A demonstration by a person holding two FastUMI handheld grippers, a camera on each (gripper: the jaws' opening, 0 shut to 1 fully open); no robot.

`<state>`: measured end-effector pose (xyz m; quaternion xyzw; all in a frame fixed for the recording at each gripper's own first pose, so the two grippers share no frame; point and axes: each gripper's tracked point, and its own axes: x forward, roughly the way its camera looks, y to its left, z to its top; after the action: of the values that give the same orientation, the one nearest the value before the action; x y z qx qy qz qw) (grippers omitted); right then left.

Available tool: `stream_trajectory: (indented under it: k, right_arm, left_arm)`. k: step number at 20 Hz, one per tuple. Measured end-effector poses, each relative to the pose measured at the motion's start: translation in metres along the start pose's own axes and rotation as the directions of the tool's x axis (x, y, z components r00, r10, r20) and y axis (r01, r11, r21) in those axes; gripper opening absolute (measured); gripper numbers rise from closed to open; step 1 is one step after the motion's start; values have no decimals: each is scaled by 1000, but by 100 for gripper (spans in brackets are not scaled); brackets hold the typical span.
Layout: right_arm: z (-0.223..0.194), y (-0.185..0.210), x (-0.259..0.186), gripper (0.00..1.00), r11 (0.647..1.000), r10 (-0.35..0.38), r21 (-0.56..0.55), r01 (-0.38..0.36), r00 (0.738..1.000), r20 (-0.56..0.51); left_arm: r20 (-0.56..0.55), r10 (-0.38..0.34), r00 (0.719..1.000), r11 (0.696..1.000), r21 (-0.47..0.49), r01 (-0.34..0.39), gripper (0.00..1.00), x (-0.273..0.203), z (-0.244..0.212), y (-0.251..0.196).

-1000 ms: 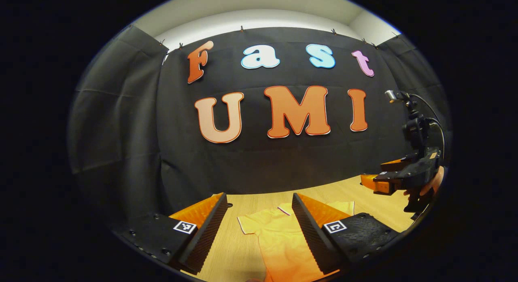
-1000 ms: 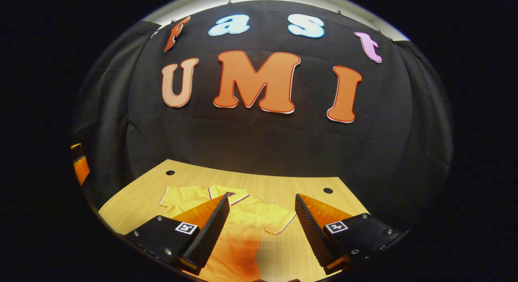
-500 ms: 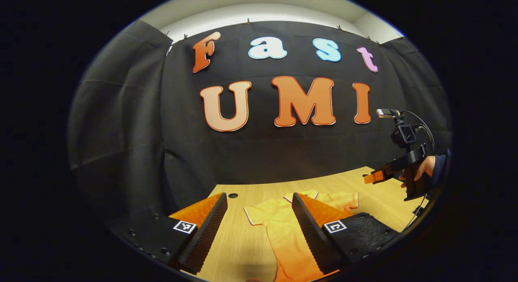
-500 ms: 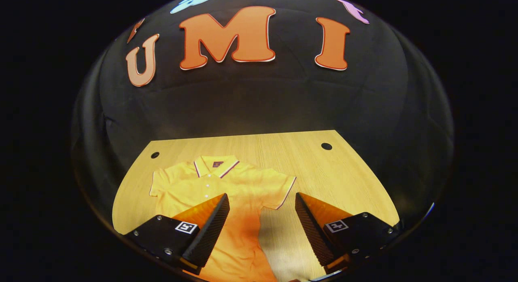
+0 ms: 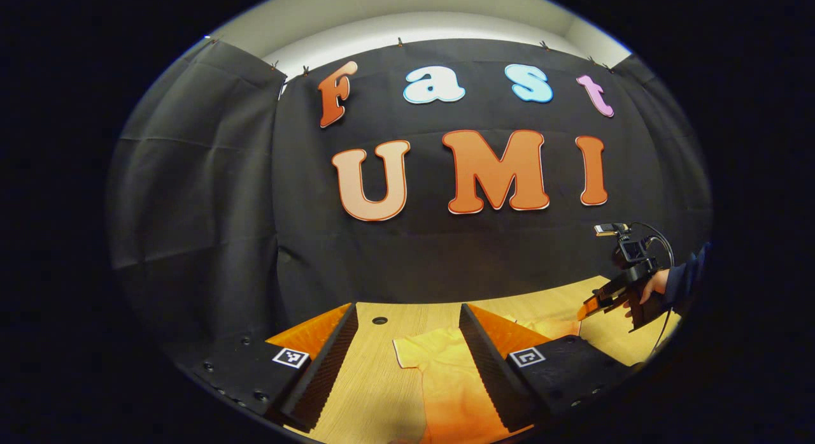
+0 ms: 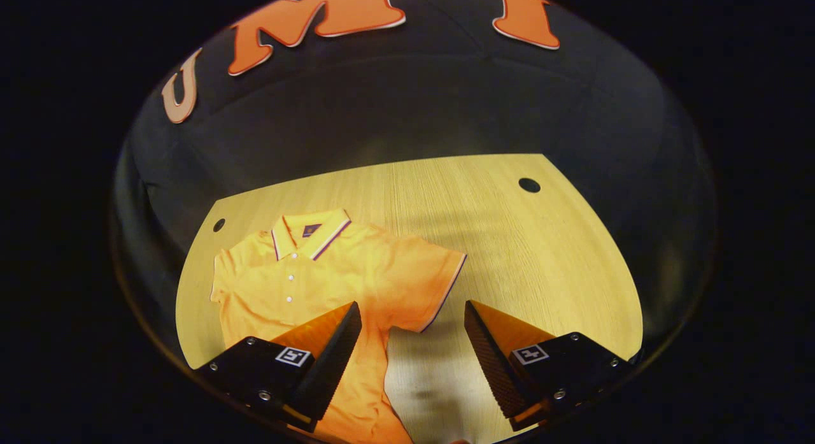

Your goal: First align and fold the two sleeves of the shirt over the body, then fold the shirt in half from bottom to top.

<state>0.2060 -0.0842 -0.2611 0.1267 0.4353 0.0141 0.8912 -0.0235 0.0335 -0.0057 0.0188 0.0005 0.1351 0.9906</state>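
Note:
An orange polo shirt (image 6: 305, 278) lies flat on the wooden table (image 6: 509, 253), collar (image 6: 310, 230) toward the wall and buttons up. One short sleeve (image 6: 439, 281) spreads out just beyond my right gripper (image 6: 411, 307), which hovers open above the shirt's side edge with nothing between its fingers. In the left gripper view the other sleeve (image 5: 423, 348) lies between the fingers of my left gripper (image 5: 407, 310), also open and above the table. Farther right in that view a hand holds the right gripper (image 5: 589, 309) low over the shirt's far sleeve (image 5: 557, 328).
Black cloth walls close the table at the back and sides. The tabletop has round holes (image 6: 528, 185) (image 6: 218, 225) (image 5: 379, 320) near its far corners. Bare wood (image 6: 541, 272) stretches right of the shirt.
My right gripper has tipped downward and come lower and closer over the shirt's sleeve. The left gripper has shifted only slightly. Both stayed open.

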Motion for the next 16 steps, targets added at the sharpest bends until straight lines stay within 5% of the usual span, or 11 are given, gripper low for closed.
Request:
stream_trajectory:
  k: [6,16]
  right_arm:
    - [-6,-17,57,97,1000,-26,-20,24,988,-151]
    - [-6,-26,114,81,999,-42,-6,42,927,-373]
  left_arm:
    - [-82,69,994,998,-4,-70,98,14,-21,-7]
    - [-162,121,979,992,36,-117,98,23,-37,-20]
